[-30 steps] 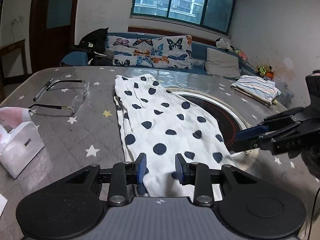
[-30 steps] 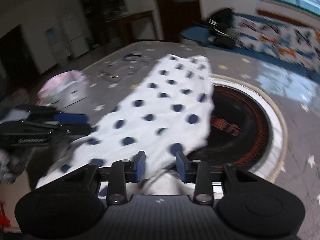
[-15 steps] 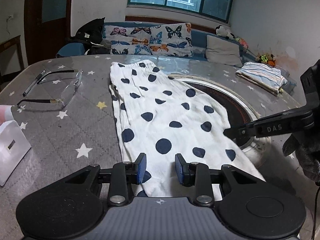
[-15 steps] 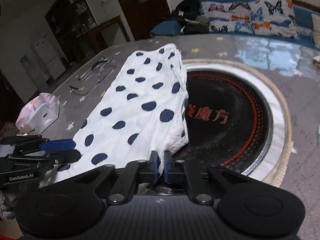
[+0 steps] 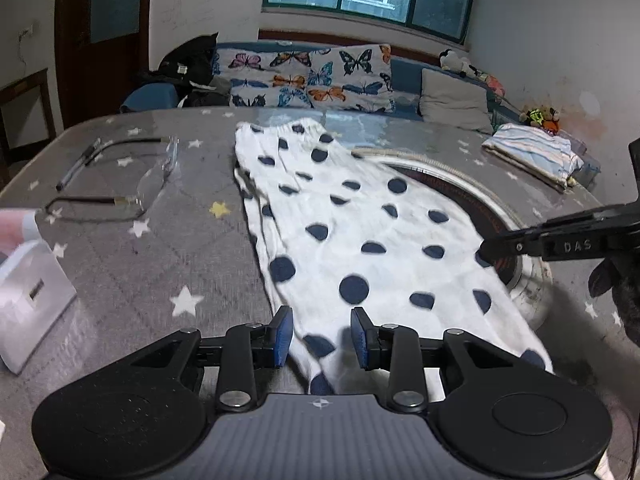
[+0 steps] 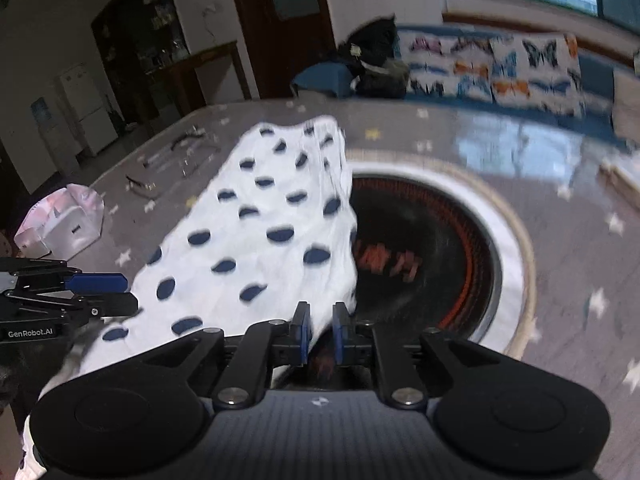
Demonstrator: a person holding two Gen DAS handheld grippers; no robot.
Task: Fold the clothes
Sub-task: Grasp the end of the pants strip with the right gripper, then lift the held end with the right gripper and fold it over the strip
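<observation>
Polka-dot garment [image 5: 360,248] lies spread flat on the star-print worktop [image 5: 132,276], partly covering the round black inset [image 6: 432,248]. Left claw [image 5: 321,336] spread, straddling the near hem without pinching it. Right claw [image 6: 320,338] narrowed at the garment's near right corner; cannot tell whether it grips cloth.

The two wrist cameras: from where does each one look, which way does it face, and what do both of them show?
Left wrist: sits behind the left gripper, facing along the table toward the sofa and window; the right gripper enters from the right.
Right wrist: sits behind the right gripper, facing across the round hotplate toward the door; the left gripper shows at left.
Shared: the polka-dot garment, glasses and butterfly pillows.
</observation>
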